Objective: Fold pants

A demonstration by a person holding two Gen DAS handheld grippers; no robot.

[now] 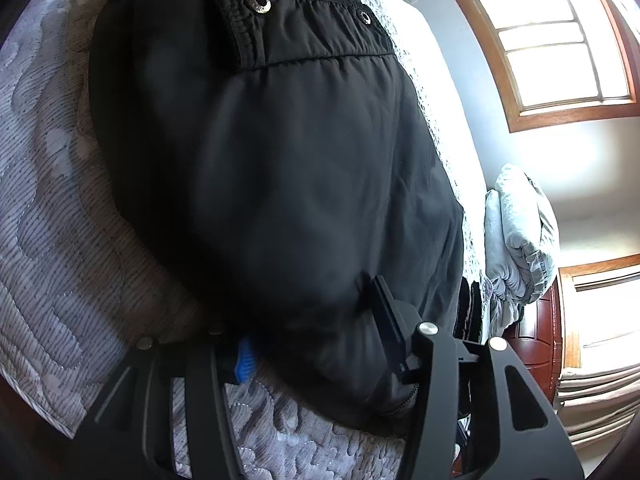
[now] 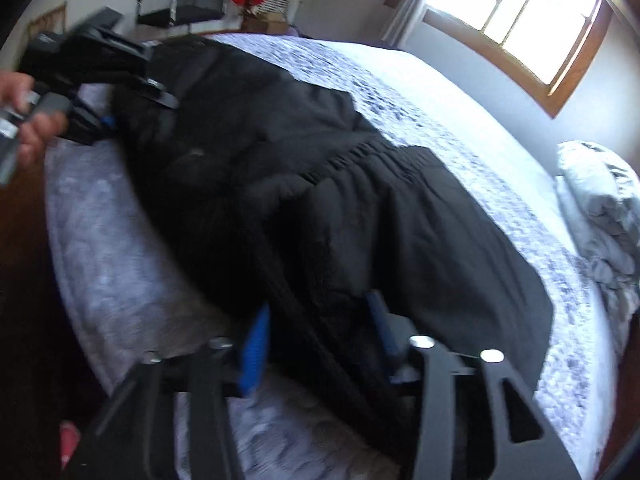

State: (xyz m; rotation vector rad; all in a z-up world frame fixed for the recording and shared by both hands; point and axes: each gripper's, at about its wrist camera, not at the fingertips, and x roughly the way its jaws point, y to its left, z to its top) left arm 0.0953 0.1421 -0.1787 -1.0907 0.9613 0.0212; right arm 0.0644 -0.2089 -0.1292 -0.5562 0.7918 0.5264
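The black pants (image 1: 280,160) lie folded on a quilted grey mattress (image 1: 60,240), the waistband with two metal eyelets (image 1: 260,0) at the far end. My left gripper (image 1: 314,336) stands open at the near edge of the pants: the blue pad (image 1: 245,360) is beside the cloth and the other finger rests on top of it. In the right wrist view the pants (image 2: 320,200) run across the bed, gathered waistband in the middle. My right gripper (image 2: 316,344) is open, a fold of the cloth lying loose between its blue pads (image 2: 254,356). The left gripper (image 2: 132,108) shows at the pants' far left end.
A person's hand (image 2: 36,128) holds the left gripper. A bundled grey blanket (image 2: 600,208) lies at the right end of the mattress (image 2: 120,260). A window (image 2: 520,20) is behind the bed, and a dark chair (image 2: 188,0) stands at the far wall. Dark floor lies below the bed's near edge.
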